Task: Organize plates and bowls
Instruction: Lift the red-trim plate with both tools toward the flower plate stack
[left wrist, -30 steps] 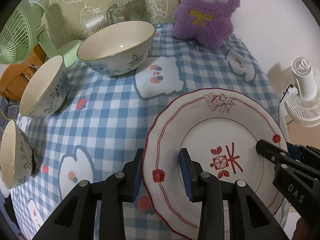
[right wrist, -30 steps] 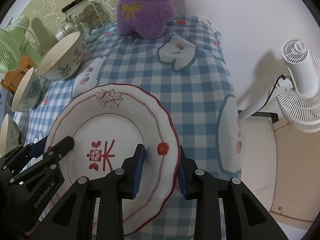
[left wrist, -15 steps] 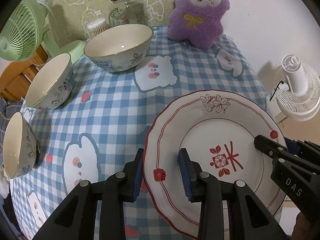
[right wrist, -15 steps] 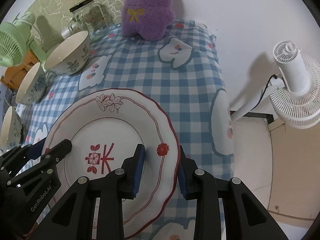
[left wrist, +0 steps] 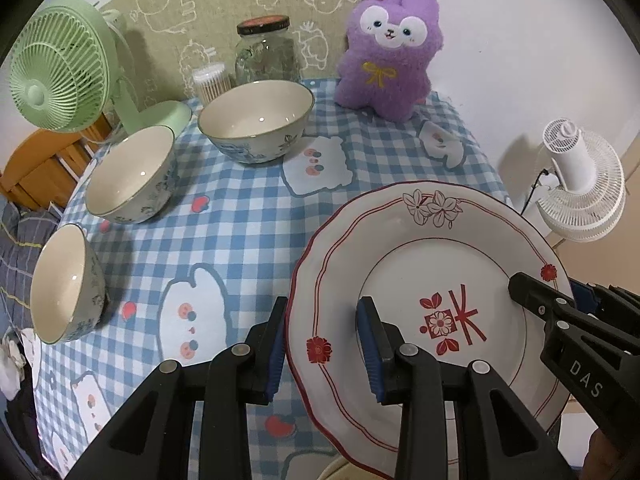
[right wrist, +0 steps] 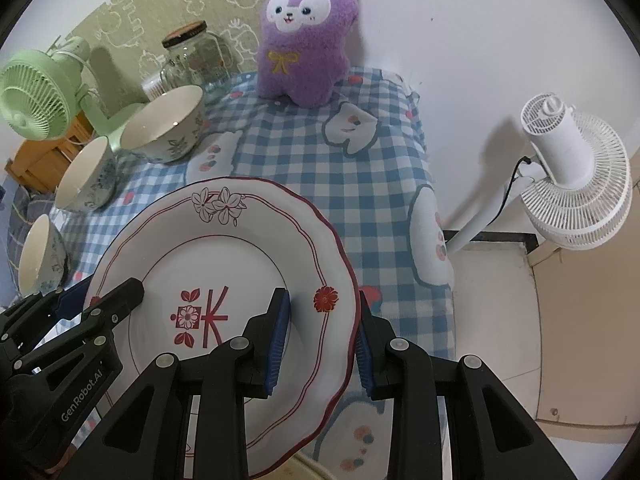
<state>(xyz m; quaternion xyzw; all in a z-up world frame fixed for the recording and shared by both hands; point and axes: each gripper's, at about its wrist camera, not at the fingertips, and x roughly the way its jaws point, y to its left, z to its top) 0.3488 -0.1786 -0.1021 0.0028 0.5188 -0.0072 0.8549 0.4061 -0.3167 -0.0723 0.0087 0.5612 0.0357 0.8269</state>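
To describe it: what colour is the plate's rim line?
Dark red on the white plate; clearest in the right wrist view.

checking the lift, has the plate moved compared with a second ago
Yes. The plate, gripped at opposite rims by the left claw and right claw, has risen: the checked tablecloth and bowls look smaller and farther below.

My own fingers (left wrist: 372, 356) cover the plate (left wrist: 436, 248) at its 6 o'clock rim. At 9 o'clock the picture's edge cuts off the smallest bowl (right wrist: 38, 256). Glare hides what fills the jar (left wrist: 267, 54) at 12 o'clock.
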